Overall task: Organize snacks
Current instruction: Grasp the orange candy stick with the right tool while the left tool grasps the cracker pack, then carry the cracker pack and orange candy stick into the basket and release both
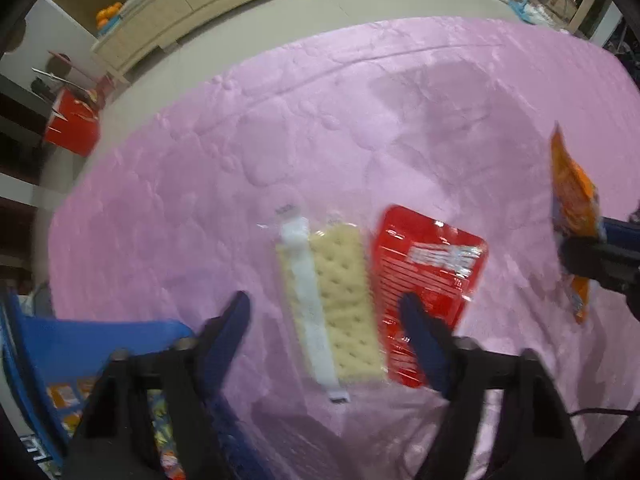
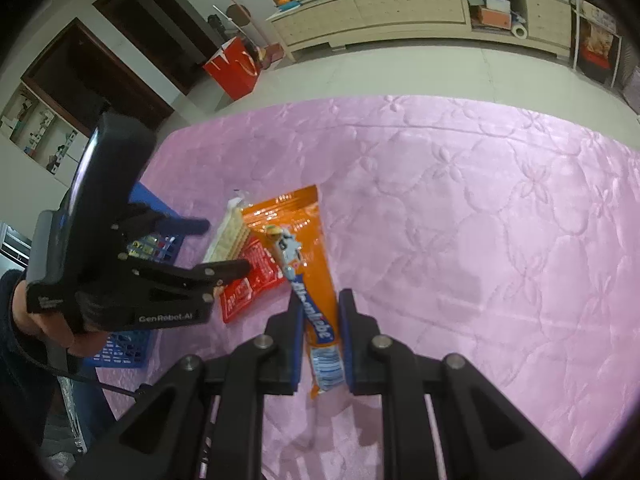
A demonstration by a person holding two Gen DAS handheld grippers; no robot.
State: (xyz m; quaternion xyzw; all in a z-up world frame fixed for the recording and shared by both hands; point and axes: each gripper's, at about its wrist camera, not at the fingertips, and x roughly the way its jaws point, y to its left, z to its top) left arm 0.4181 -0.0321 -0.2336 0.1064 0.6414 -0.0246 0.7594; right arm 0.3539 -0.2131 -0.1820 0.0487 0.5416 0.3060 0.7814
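Observation:
A clear pack of pale crackers lies on the pink quilted cover, with a red snack pack right beside it. My left gripper points down over them, open, with its fingers astride the cracker pack and the right finger over the red pack's edge. In the right wrist view that left gripper hovers over the crackers and the red pack. My right gripper is shut on an orange snack pack, which also shows at the right edge as the orange pack.
A blue slotted basket holding several snack packs stands at the left edge of the pink cover; the basket sits under the person's left hand. Beyond the cover are pale floor, a red bag and a long cabinet.

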